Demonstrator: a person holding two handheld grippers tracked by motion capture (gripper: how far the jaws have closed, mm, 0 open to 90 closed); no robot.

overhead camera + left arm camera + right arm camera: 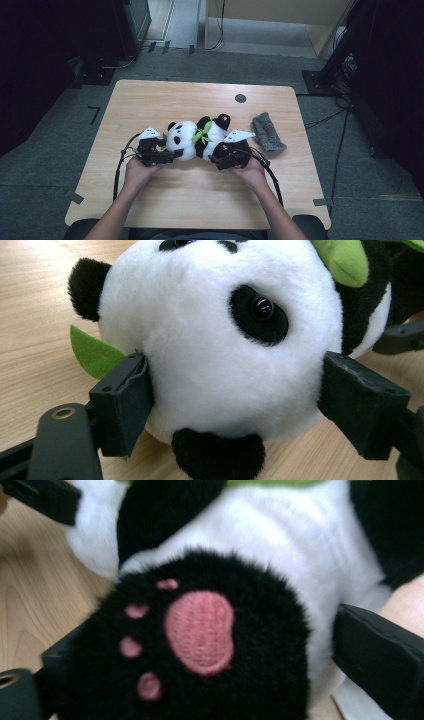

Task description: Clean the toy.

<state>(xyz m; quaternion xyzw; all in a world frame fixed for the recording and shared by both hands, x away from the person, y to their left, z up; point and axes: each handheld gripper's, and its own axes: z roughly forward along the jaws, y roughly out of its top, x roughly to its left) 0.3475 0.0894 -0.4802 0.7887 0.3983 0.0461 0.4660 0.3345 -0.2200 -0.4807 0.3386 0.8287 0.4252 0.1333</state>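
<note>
A toy panda point(197, 139) is laid on its back on the counter point(150, 100), and it is stretched out sideways, from one gripper across to the other. Its round white head point(215, 340) is set right between the jaws of the left gripper point(161, 154). In the left gripper view the two black pads are seen pushed against the fur on both sides, so the head is held, with the jaws kept wide because the head is big. A green felt leaf point(92, 354) is seen poking out just behind one pad. At the other end, the panda's black foot with the pink paw mark point(200, 630) is placed between the jaws of the right gripper point(227, 159). One jaw is hidden behind the fluffy foot and the other is seen a little apart from the white fur, so it cannot be told if the foot is pinched yet — the jaws are wide, though. The head is nearest to the left gripper and the foot is nearest to the right one, so the toy's long line runs straight from gripper to gripper. A lift with both ends kept level is likely called for next. A grey cloth point(267, 132) is left lying past the right gripper, apart from the toy.
</note>
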